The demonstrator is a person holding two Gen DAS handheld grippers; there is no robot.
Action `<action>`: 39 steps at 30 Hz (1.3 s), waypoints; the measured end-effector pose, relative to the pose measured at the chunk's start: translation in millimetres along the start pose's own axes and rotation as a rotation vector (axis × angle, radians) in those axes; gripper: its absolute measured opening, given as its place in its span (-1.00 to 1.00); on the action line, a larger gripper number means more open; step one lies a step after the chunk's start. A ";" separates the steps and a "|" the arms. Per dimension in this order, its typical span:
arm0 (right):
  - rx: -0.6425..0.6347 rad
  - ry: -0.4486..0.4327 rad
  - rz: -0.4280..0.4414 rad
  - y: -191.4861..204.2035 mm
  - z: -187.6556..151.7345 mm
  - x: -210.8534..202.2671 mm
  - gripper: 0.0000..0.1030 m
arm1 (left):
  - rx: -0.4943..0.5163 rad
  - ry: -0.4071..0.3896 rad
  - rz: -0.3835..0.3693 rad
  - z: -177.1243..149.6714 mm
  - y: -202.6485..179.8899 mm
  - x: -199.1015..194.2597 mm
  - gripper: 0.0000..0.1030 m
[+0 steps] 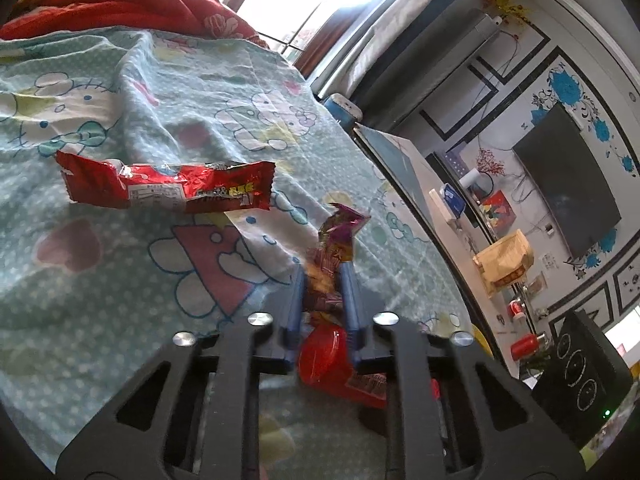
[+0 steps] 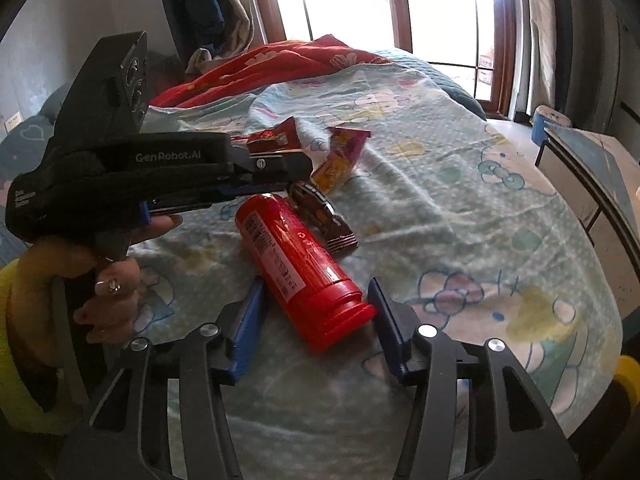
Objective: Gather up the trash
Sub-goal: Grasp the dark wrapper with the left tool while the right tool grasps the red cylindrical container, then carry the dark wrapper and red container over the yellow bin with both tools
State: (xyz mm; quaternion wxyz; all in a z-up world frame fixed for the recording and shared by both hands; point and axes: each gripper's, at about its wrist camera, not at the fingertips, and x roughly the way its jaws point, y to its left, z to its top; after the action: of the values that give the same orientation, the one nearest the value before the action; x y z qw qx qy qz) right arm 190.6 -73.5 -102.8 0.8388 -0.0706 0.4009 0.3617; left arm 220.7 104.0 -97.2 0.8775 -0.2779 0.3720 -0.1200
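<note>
On the cartoon-print bed sheet (image 1: 100, 280) my left gripper (image 1: 323, 272) is shut on a crumpled purple-and-yellow snack wrapper (image 1: 340, 236). Seen from the side in the right wrist view, the left gripper (image 2: 308, 164) pinches that same wrapper (image 2: 346, 148). A red plastic bottle (image 2: 304, 272) lies slanted on the sheet, and my right gripper (image 2: 317, 284) has its blue pads against both sides of the bottle's cap end. A long red wrapper (image 1: 172, 188) lies flat further up the bed. A brown wrapper (image 2: 324, 216) rests just beyond the bottle.
A red blanket (image 2: 280, 60) is bunched at the head of the bed below a bright window. A person's hand (image 2: 112, 280) in a yellow sleeve holds the left gripper's handle. To the right stand a desk (image 2: 580, 160) and a cluttered shelf with a wall television (image 1: 568, 184).
</note>
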 end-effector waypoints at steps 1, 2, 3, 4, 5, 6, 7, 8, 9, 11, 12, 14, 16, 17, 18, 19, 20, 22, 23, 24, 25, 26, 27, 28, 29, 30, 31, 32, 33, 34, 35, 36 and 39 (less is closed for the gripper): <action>0.003 -0.002 0.000 1.6 -1.7 -1.7 -0.09 | 0.000 -0.002 -0.003 -1.0 -0.5 -1.4 -0.86; 0.008 -0.004 0.004 2.9 -4.0 -3.7 -0.10 | -0.002 -0.005 -0.006 -2.4 -0.5 -3.5 -0.86; 0.016 -0.008 0.006 3.7 -6.1 -5.8 -0.13 | -0.003 -0.009 -0.007 -3.2 -0.1 -5.3 -0.86; 0.026 -0.011 0.007 4.3 -8.2 -7.7 -0.16 | -0.003 -0.014 -0.009 -4.3 -0.6 -7.5 -0.86; 0.034 -0.013 0.008 4.8 -9.5 -8.9 -0.17 | -0.002 -0.018 -0.011 -4.6 -1.7 -9.2 -0.86; 0.044 -0.017 0.011 5.3 -11.7 -11.1 -0.18 | 0.001 -0.022 -0.011 -5.7 -2.7 -11.9 -0.86; 0.052 -0.019 0.016 6.1 -13.7 -13.1 -0.19 | 0.005 -0.027 -0.011 -6.2 -4.5 -14.0 -0.86; 0.056 -0.021 0.018 7.4 -14.6 -14.6 -0.19 | 0.012 -0.033 -0.010 -7.0 -6.0 -17.4 -0.86; 0.059 -0.023 0.019 8.7 -16.2 -16.5 -0.20 | 0.016 -0.038 -0.012 -7.5 -7.2 -20.4 -0.86; 0.062 -0.026 0.020 12.0 -18.5 -20.0 -0.21 | 0.025 -0.050 -0.011 -9.2 -9.7 -25.8 -0.86; 0.063 -0.029 0.020 13.7 -19.8 -21.6 -0.21 | 0.028 -0.055 -0.012 -10.0 -10.8 -28.5 -0.86; 0.071 -0.035 0.017 15.6 -23.2 -24.9 -0.22 | 0.031 -0.066 -0.009 -10.8 -12.3 -33.1 -0.87; 0.090 -0.043 0.011 14.7 -25.8 -28.7 -0.25 | 0.027 -0.086 -0.008 -9.7 -12.7 -40.0 -0.88; 0.102 -0.046 0.014 13.0 -26.6 -30.9 -0.25 | 0.023 -0.091 -0.009 -9.9 -12.9 -42.4 -0.88; 0.116 -0.051 0.015 11.3 -27.6 -33.6 -0.26 | 0.018 -0.101 -0.011 -9.9 -13.3 -46.4 -0.88; 0.130 -0.056 0.015 9.3 -28.3 -36.7 -0.27 | 0.015 -0.108 -0.012 -9.4 -14.0 -49.0 -0.88; 0.139 -0.061 0.015 7.9 -29.2 -39.4 -0.27 | 0.016 -0.114 -0.013 -9.0 -15.1 -51.4 -0.88; 0.163 -0.076 0.008 3.1 -31.8 -46.8 -0.29 | 0.026 -0.125 -0.019 -8.8 -19.7 -56.2 -0.88; 0.172 -0.084 0.002 0.2 -33.4 -50.1 -0.30 | 0.031 -0.128 -0.022 -9.4 -22.8 -57.5 -0.89; 0.184 -0.093 -0.005 -2.9 -34.4 -53.8 -0.30 | 0.039 -0.133 -0.027 -9.6 -26.9 -59.5 -0.89; 0.194 -0.099 -0.009 -5.3 -35.4 -56.3 -0.31 | 0.043 -0.134 -0.031 -9.2 -29.0 -60.2 -0.89; 0.208 -0.109 -0.017 -9.1 -36.7 -60.0 -0.31 | 0.050 -0.135 -0.038 -9.6 -33.0 -61.2 -0.89; 0.220 -0.117 -0.023 -12.7 -37.9 -63.4 -0.32 | 0.056 -0.135 -0.042 -9.9 -36.8 -61.1 -0.89; 0.233 -0.126 -0.029 -16.4 -39.4 -66.7 -0.32 | 0.064 -0.135 -0.046 -10.6 -40.3 -61.2 -0.89; 0.244 -0.132 -0.032 -19.2 -39.5 -69.0 -0.33 | 0.072 -0.134 -0.051 -11.3 -43.8 -61.3 -0.89; 0.254 -0.139 -0.037 -22.2 -41.0 -72.0 -0.33 | 0.079 -0.132 -0.055 -12.2 -47.4 -60.9 -0.89; 0.266 -0.147 -0.043 -25.8 -42.0 -75.5 -0.33 | 0.085 -0.129 -0.058 -13.2 -50.5 -60.9 -0.89; 0.274 -0.152 -0.049 -29.0 -41.8 -77.0 -0.33 | 0.094 -0.126 -0.062 -14.7 -54.3 -60.6 -0.89; 0.281 -0.158 -0.054 -31.3 -42.5 -79.2 -0.34 | 0.099 -0.125 -0.064 -16.2 -56.5 -60.6 -0.89; 0.292 -0.166 -0.062 -35.5 -43.2 -82.1 -0.34 | 0.106 -0.122 -0.067 -17.3 -60.1 -60.0 -0.89; 0.299 -0.172 -0.066 -38.1 -43.8 -84.8 -0.34 | 0.114 -0.119 -0.070 -18.4 -63.3 -59.2 -0.89; 0.308 -0.178 -0.071 -41.6 -44.5 -87.7 -0.34 | 0.119 -0.117 -0.071 -19.5 -65.7 -58.8 -0.89; 0.329 -0.191 -0.084 -50.5 -46.7 -94.9 -0.35 | 0.139 -0.102 -0.083 -22.4 -74.5 -54.0 -0.89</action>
State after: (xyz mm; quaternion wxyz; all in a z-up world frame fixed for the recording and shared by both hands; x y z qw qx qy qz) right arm 155.5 -181.6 -74.0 0.8876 0.0857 0.3698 0.2609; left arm 166.8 56.7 -35.2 0.9066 -0.2375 0.3059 -0.1676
